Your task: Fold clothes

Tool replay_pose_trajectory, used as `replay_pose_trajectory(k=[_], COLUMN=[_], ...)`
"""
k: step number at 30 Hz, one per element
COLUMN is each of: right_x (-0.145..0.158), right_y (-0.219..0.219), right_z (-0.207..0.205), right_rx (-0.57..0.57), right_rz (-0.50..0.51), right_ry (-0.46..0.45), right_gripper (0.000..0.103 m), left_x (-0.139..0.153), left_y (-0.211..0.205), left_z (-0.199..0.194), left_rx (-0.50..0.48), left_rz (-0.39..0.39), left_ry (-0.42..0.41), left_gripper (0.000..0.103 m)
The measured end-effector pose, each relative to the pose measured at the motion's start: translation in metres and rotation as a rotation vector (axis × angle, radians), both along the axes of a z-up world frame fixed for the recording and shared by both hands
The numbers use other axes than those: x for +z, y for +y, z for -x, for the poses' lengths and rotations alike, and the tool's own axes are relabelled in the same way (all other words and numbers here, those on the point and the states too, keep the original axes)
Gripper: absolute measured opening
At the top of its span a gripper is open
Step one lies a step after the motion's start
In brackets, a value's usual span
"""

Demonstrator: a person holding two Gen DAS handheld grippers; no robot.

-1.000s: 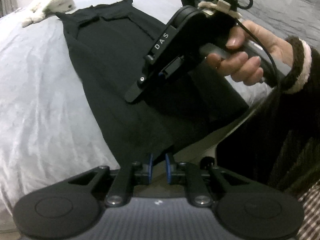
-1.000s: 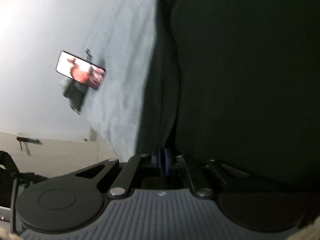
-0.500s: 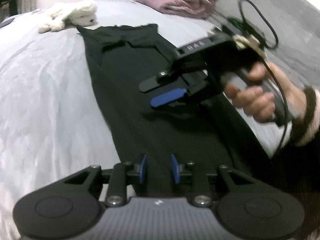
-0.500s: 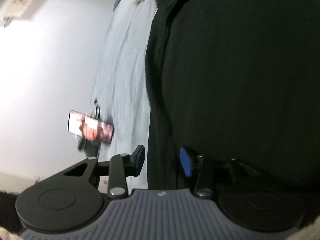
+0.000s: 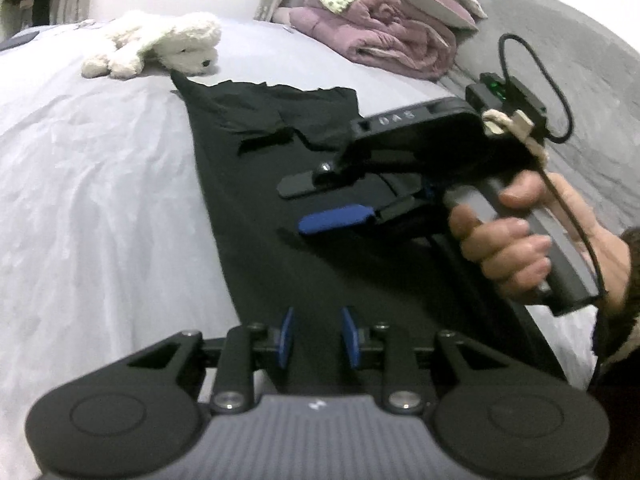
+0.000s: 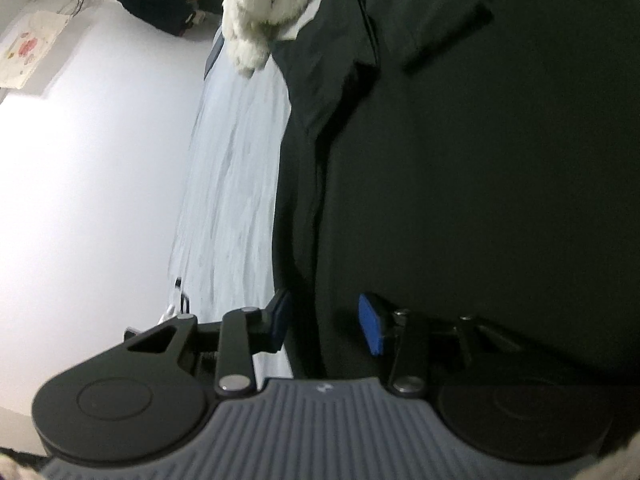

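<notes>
A long black garment (image 5: 248, 168) lies flat on the pale grey bed sheet (image 5: 100, 200), folded into a narrow strip, sleeves bunched at its far end. My left gripper (image 5: 316, 336) hovers over the strip's near part, open, with nothing pinched between its blue pads. My right gripper (image 5: 316, 202), held by a hand (image 5: 508, 256), hangs over the strip's middle, rolled onto its side and open. In the right wrist view the right gripper (image 6: 324, 324) straddles the garment's (image 6: 480, 200) folded left edge without pressing on it.
A white plush toy (image 5: 160, 46) lies on the bed at the garment's far end, also in the right wrist view (image 6: 268, 12). A rolled pink blanket (image 5: 384, 36) with other cloth on top sits at the back right. Bare sheet spreads to the left.
Both grippers have opened and let go of the black garment. Both have moved along the strip towards its far end, and the right gripper has rolled onto its side.
</notes>
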State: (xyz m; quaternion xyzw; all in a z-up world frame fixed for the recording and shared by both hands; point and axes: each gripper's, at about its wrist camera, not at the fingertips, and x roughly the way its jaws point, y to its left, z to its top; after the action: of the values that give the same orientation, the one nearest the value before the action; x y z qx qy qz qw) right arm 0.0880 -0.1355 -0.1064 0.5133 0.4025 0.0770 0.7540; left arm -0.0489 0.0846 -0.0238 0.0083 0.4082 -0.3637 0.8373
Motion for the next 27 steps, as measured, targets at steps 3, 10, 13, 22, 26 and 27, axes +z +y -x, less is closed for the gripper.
replay_pose_trajectory(k=[3,10,13,22,26,27], right_x=[-0.004,-0.009,-0.012,0.03,0.032,0.03], right_y=[-0.009,-0.027,-0.025,-0.035,-0.039,-0.041], right_z=[-0.021,-0.061,-0.072,-0.079,-0.08,-0.079], right_rx=[-0.035,-0.091,-0.108,-0.086,-0.087,-0.087], right_rz=[0.011,0.071,0.123,0.26,0.333,0.337], right_ry=[-0.013,-0.038,-0.042,-0.061,-0.003,0.01], right_gripper=[0.042,0.028,0.004,0.003,0.016,0.017], left_x=[-0.002,-0.002,-0.001,0.004,0.002,0.002], left_y=[-0.001,-0.01,-0.013,-0.011,-0.015,-0.016], left_z=[-0.011,-0.021,-0.021,-0.025,-0.023,-0.022], left_rx=[0.019,0.036,0.036,0.043,0.025,0.019], left_rz=[0.015,0.041,0.031,0.04,0.025,0.018], left_ry=[0.012,0.019,0.015,0.01,0.022,0.022], left_gripper=[0.028,0.034,0.034,0.036,0.036,0.036])
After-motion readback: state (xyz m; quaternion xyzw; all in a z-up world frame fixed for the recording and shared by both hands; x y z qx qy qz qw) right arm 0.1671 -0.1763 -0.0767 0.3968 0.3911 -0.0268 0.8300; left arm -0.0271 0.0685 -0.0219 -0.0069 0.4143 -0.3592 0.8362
